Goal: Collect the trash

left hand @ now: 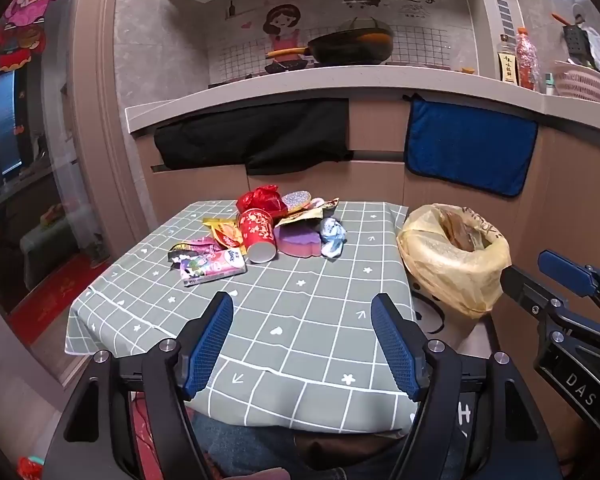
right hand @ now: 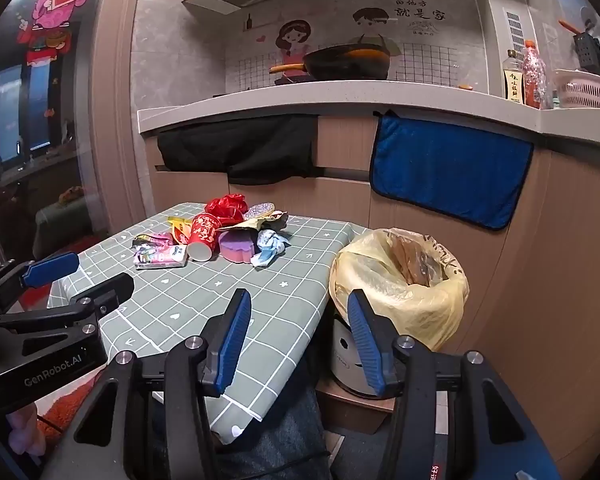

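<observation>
A pile of trash lies at the far side of the table (left hand: 284, 320): a red paper cup (left hand: 258, 236) on its side, a pink tissue pack (left hand: 214, 268), a purple-pink sponge (left hand: 298, 242), a crumpled blue-white wrapper (left hand: 333, 236), red crumpled plastic (left hand: 260, 197) and snack wrappers. A bin lined with a yellow bag (left hand: 454, 256) stands right of the table. My left gripper (left hand: 302, 344) is open and empty over the table's near edge. My right gripper (right hand: 296, 336) is open and empty between the table corner and the bin (right hand: 400, 280). The pile also shows in the right wrist view (right hand: 204, 238).
A kitchen counter (left hand: 340, 84) runs behind the table, with a black cloth (left hand: 256, 136) and a blue towel (left hand: 470, 148) hanging from it. A wok (left hand: 352, 46), bottles and a basket stand on the counter. A glass door is on the left.
</observation>
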